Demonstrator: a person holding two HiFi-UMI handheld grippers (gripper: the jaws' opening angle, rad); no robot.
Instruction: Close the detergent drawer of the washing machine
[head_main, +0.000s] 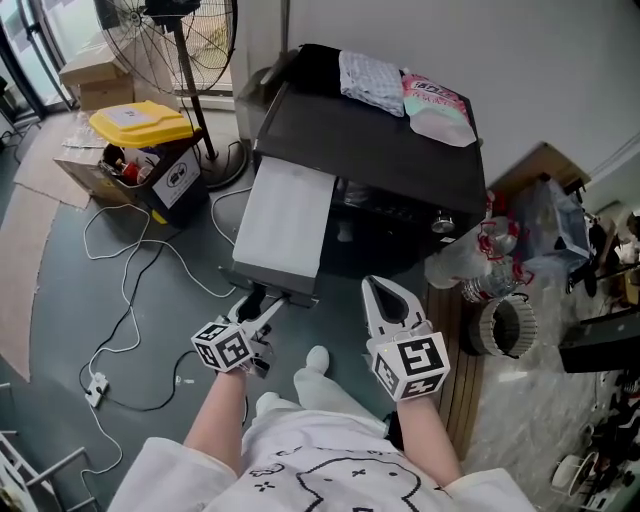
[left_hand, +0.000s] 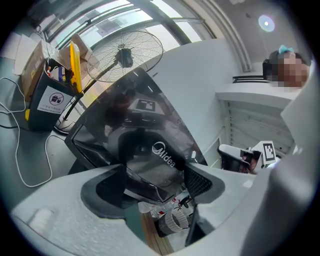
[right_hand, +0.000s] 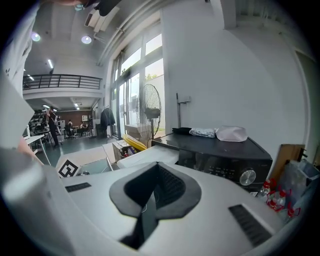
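Observation:
The black washing machine (head_main: 370, 140) stands ahead of me. Its detergent drawer (head_main: 285, 220), pale on top, is pulled far out toward me on the left side. My left gripper (head_main: 268, 308) is at the drawer's near end. In the left gripper view the jaws of the left gripper (left_hand: 157, 187) stand open, with the drawer's glossy dark front panel (left_hand: 150, 145) between them. My right gripper (head_main: 385, 288) hovers shut and empty in front of the machine, right of the drawer. The right gripper view has the right gripper (right_hand: 155, 192) facing the control knob (right_hand: 247, 177).
A patterned cloth (head_main: 370, 80) and a pink pouch (head_main: 436, 108) lie on the machine's top. A pedestal fan (head_main: 180, 40) and a yellow-lidded box (head_main: 150, 150) stand to the left. White cables (head_main: 130, 290) trail on the floor. Plastic bottles (head_main: 480, 260) and a ribbed hose coil (head_main: 505, 325) crowd the right.

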